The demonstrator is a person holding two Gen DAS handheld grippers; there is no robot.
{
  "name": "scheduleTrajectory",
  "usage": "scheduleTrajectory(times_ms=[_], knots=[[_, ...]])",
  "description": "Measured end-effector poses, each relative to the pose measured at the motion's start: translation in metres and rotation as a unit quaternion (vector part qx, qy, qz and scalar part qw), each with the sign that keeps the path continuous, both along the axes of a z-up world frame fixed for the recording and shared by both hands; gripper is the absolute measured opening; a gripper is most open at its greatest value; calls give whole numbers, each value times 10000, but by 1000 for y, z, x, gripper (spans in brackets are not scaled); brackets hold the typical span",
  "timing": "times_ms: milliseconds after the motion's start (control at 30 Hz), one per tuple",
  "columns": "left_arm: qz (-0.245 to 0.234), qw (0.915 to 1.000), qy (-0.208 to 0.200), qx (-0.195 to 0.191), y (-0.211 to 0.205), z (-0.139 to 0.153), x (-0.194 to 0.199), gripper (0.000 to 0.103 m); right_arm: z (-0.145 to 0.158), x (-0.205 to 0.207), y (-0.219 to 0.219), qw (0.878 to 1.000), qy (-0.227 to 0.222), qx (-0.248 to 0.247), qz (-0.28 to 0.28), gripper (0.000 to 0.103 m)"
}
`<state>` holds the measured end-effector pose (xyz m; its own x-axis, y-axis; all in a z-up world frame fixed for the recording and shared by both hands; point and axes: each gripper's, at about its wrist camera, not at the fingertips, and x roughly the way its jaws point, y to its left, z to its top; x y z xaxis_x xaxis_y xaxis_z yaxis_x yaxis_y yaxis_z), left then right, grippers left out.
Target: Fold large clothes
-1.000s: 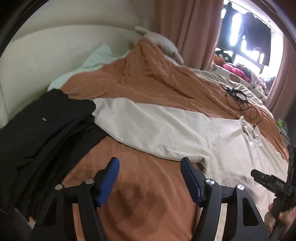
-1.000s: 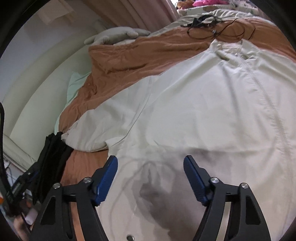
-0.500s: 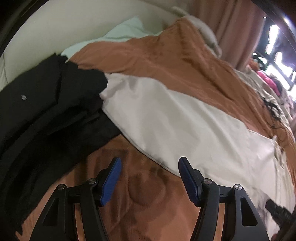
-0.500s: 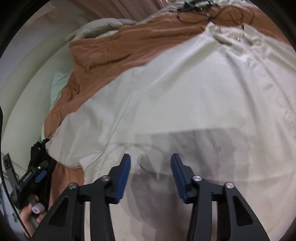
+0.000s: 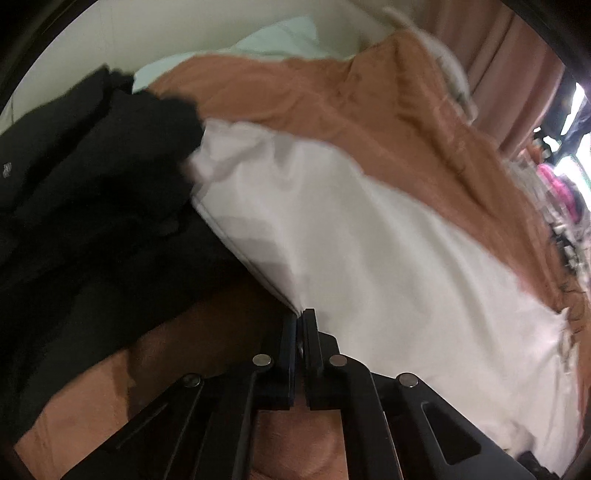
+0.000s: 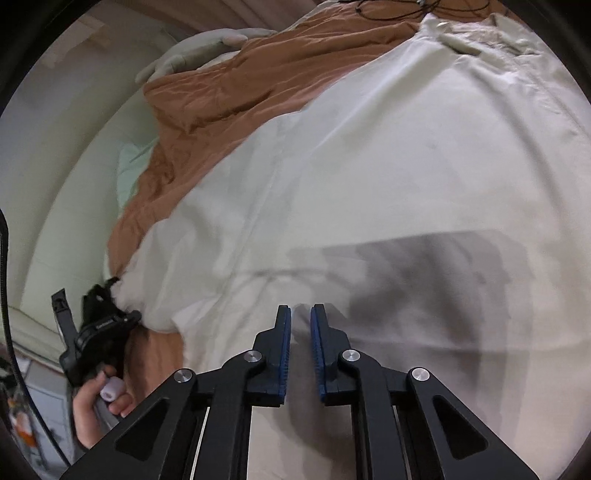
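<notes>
A large cream shirt (image 6: 406,155) lies spread flat on an orange-brown duvet (image 6: 221,81). Its long sleeve (image 5: 351,240) runs toward the left. My left gripper (image 5: 300,314) is shut on the sleeve's lower hem edge. It also shows in the right wrist view (image 6: 99,328), at the sleeve's cuff end, held by a hand. My right gripper (image 6: 300,310) hangs just over the shirt's body near the armpit seam. Its jaws stand nearly shut with a narrow gap, and a small peak of cream fabric sits at the tips.
A black garment (image 5: 81,192) lies heaped at the left of the bed, next to the sleeve. A mint pillow (image 5: 273,37) and cream headboard (image 5: 92,44) are behind. A grey plush toy (image 6: 199,51) and black cables (image 6: 391,7) lie at the far side.
My left gripper has moved in to the sleeve's edge and shut on it. My right gripper has closed from wide open to a narrow gap and moved lower over the shirt.
</notes>
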<state>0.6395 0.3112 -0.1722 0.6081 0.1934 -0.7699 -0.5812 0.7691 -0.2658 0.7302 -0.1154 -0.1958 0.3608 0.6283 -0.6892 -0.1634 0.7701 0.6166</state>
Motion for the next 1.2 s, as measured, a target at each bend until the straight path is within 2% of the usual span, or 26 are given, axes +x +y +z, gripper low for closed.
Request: scheduleTrajectory(times_ms=[100,333,467,600,667,800,900,1000,1100,1200], knots=[[-236,9992,-285,168,-8,28,-6,3,1,0,17,9996,12,194,182,12],[-671,9939,-854,208,-27,91,-12,2,-8,-3,58,9964,240,525,615,12],[-1014,9886,-1073,301,-44,123,-12,2,-22,1,77,9951,453,451,757,9],[-1438,9812,-1251,301,-68,145,-8,2,-26,5,77,9930,524,670,818,6],[-1678,9763,-1343,249,-82,155,-8,2,-25,3,71,9912,567,815,880,6],[-2053,9669,-1502,189,-111,171,-9,2,-5,-5,50,9918,377,869,854,6],[-2304,9597,-1602,126,-133,183,-11,2,13,-14,19,9942,247,864,588,6],[-2565,9523,-1652,26,-152,188,-14,2,29,-23,-11,9973,98,656,313,6],[-2926,9411,-1694,-55,-179,195,-20,2,46,-30,-48,9987,-27,511,-39,6],[-3389,9259,-1667,-3,-211,197,-25,2,50,-44,-86,9974,-148,511,-483,6]])
